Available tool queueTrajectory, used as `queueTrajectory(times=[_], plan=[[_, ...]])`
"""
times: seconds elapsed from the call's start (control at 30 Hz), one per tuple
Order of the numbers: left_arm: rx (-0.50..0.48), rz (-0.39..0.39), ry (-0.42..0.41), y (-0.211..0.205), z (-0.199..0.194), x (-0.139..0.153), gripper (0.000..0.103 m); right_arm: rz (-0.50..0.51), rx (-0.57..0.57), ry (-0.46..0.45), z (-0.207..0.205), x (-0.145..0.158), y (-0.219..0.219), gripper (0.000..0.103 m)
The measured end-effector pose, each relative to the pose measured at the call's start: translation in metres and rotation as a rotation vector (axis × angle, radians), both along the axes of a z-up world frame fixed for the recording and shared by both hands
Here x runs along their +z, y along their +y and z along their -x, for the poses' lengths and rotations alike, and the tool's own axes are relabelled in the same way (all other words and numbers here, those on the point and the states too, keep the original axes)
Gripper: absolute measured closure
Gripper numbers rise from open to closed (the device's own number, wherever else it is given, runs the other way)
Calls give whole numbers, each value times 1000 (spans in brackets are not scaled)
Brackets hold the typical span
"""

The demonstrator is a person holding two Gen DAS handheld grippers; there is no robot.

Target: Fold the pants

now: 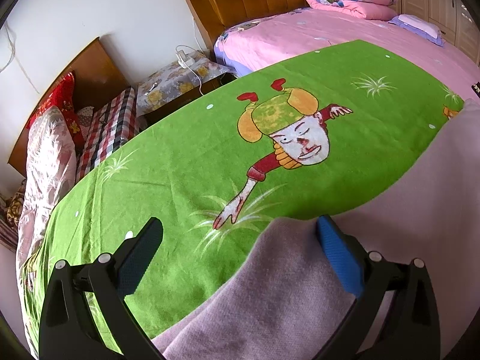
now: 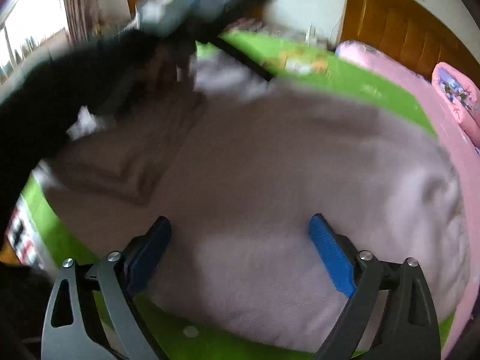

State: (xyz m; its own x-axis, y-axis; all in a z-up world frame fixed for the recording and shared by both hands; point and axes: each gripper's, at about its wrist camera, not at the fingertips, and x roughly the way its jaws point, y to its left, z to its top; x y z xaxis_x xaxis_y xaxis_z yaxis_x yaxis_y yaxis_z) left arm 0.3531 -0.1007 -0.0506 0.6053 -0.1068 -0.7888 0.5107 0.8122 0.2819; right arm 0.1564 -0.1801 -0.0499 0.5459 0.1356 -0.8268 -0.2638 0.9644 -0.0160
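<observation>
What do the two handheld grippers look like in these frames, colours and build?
The left gripper has black triangular cut-out linkage arms, silver pivot bolts and textured blue pads. The right gripper looks the same, though one of its arms reads grey. No cables or markings are visible.

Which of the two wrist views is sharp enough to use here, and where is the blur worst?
Left wrist view: sharp, only fisheye bending; pants and green sheet read clearly under even daylight. Right wrist view: motion-smeared throughout, worst on the left gripper at top left; window glare in that corner.
</observation>
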Motion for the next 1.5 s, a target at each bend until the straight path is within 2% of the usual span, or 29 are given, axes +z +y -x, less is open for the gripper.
queueTrajectory(times=[0.2,0.3,0.37,0.4,0.43,0.5,0.57,0.67,0.7,0.77,0.87,0.9,1.03,1.1,1.13,1.17,1.2,1.27,1.33,1.37,1.4,1.47,1.5], plan=[[4,18,18,2,-1,1,1,-21,7,18,20,6,-18,11],[15,38,18,4,-2,4,1,-64,-29,-40,37,24,-33,11],[27,90,-10,14,7,20,2,-112,-68,-72,42,34,-46,11],[4,171,-23,28,17,37,2,-156,-109,-87,44,39,-60,11],[15,219,-53,43,24,51,2,-192,-143,-93,45,43,-71,11],[103,234,-111,78,32,68,2,-248,-191,-91,40,45,-92,11],[192,239,-120,114,38,73,2,-276,-204,-87,26,48,-100,11],[356,257,-95,175,55,66,2,-301,-121,-79,-13,55,-88,11],[379,260,-86,186,62,62,2,-303,-65,-66,-36,58,-73,11],[410,230,-94,200,78,55,2,-295,40,-43,-68,60,-42,11],[478,178,-106,218,99,41,2,-229,220,-46,-111,61,23,11],[493,182,-100,225,102,37,2,-215,295,-24,-126,56,52,11],[519,207,-60,237,100,25,2,-156,463,38,-145,31,116,11],[521,187,-26,235,93,18,1,-94,479,101,-151,8,128,11],[523,190,-24,235,95,16,1,-114,467,135,-158,-1,125,7],[523,202,-23,238,97,16,1,-172,461,110,-160,0,118,7],[524,217,-21,240,97,17,1,-201,399,120,-168,0,108,7],[524,250,-9,244,97,16,1,-172,334,73,-173,9,101,7],[524,254,0,244,96,15,1,-235,384,53,-173,18,104,7],[524,249,0,244,96,14,1,-284,432,83,-177,19,111,7],[524,246,-1,242,96,14,1,-282,456,111,-179,15,117,7],[525,244,-2,241,96,14,1,-165,481,161,-193,-6,130,6],[526,244,-2,241,96,14,1,-177,506,129,-191,-5,126,6]])
